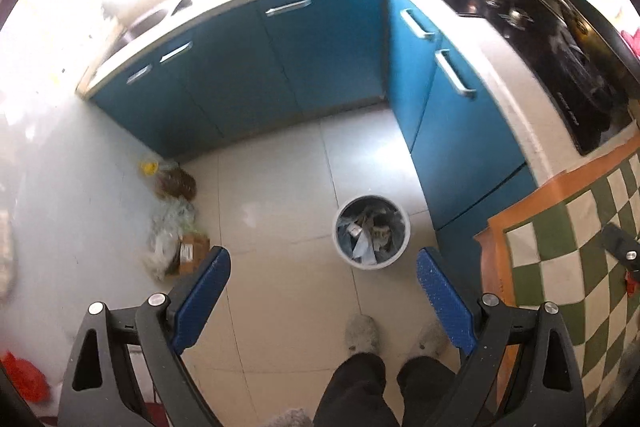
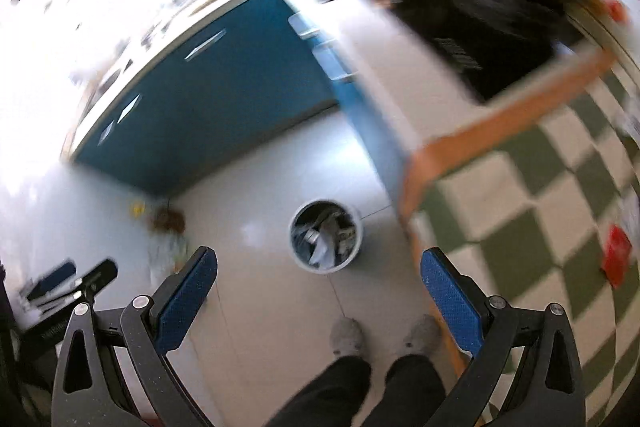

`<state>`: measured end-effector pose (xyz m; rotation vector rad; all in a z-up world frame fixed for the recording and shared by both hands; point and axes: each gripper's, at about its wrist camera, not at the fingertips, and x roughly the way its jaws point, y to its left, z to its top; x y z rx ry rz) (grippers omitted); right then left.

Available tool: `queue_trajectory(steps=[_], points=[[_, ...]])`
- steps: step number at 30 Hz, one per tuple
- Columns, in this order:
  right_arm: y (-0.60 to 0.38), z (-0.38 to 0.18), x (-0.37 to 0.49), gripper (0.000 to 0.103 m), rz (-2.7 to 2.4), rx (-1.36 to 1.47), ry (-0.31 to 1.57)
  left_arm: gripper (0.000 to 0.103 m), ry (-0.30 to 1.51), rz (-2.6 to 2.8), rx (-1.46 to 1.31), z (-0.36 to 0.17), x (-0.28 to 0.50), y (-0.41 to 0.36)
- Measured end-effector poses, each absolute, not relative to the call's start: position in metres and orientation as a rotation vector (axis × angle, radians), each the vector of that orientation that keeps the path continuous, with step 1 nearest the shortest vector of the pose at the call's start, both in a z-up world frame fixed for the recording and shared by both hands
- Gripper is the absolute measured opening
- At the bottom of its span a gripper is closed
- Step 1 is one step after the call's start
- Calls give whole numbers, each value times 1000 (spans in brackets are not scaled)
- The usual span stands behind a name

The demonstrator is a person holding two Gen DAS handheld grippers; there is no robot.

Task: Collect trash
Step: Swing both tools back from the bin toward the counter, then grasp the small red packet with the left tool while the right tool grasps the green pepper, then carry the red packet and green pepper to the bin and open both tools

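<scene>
Nothing can be read for certain. The black cooktop (image 1: 560,67) carries a short white brand mark near its front edge, at about three o'clock in the left wrist view — too small to make out. The cardboard box (image 1: 192,253) on the floor bears a white label — blurred, illegible.

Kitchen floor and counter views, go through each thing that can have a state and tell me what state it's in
Left tool: open, holding nothing.
Right tool: open, holding nothing.
Trash bin: upright on the floor, no lid, partly filled with crumpled trash.
Blue cabinet doors: all closed.
Checkered tablecloth: spread over the table.
Red scrap: lying on the tablecloth, not yet collected.
Bags and box: piled on the floor by the wall.
</scene>
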<state>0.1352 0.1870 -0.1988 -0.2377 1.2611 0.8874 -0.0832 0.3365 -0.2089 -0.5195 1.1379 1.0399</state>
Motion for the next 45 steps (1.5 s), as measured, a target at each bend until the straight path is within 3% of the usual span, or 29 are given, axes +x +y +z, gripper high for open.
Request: queue_trajectory(steps=[5,11,12,13,14,19,21,23,24,26,28,36,37,38,42,43,45], points=[[92,-209,233,103,582,-97,1275,95,1173,863,-449,-216,23,300],[-52,-239,333,101,248,66,1286,95,1270,476,-343,-246,179,200],[-70,-243,343,88,215,94,1284,95,1284,412,-325,-252,203,183],[-86,-247,352,67,184,110,1284,95,1296,367,-314,-255,221,170],[-102,-253,363,61,148,122,1294,95,1313,318,-300,-261,241,155],[-146,-274,388,59,114,198,1319,93,1409,96,-280,-296,305,87],[-151,-276,390,59,128,196,1325,82,1437,53,-272,-308,315,70],[-154,-277,390,59,162,201,1329,58,1433,56,-228,-311,317,60],[-154,-278,391,59,180,203,1332,51,1420,52,-197,-310,318,56],[-148,-281,394,59,225,209,1331,22,1412,41,-201,-309,319,58],[-134,-282,395,59,277,207,1328,10,1405,49,-228,-306,320,68],[-58,-300,407,57,347,-23,1353,6,1326,169,-287,-280,318,126],[-56,-303,408,35,348,-27,1349,6,1316,180,-294,-276,316,129],[-54,-304,408,23,340,-32,1335,6,1304,190,-304,-272,313,135],[-62,-286,401,19,325,26,1271,6,1255,227,-352,-254,301,154],[-64,-276,397,10,327,43,1251,6,1247,232,-365,-247,291,154],[-67,-257,390,10,348,64,1220,6,1219,244,-403,-234,276,164]])
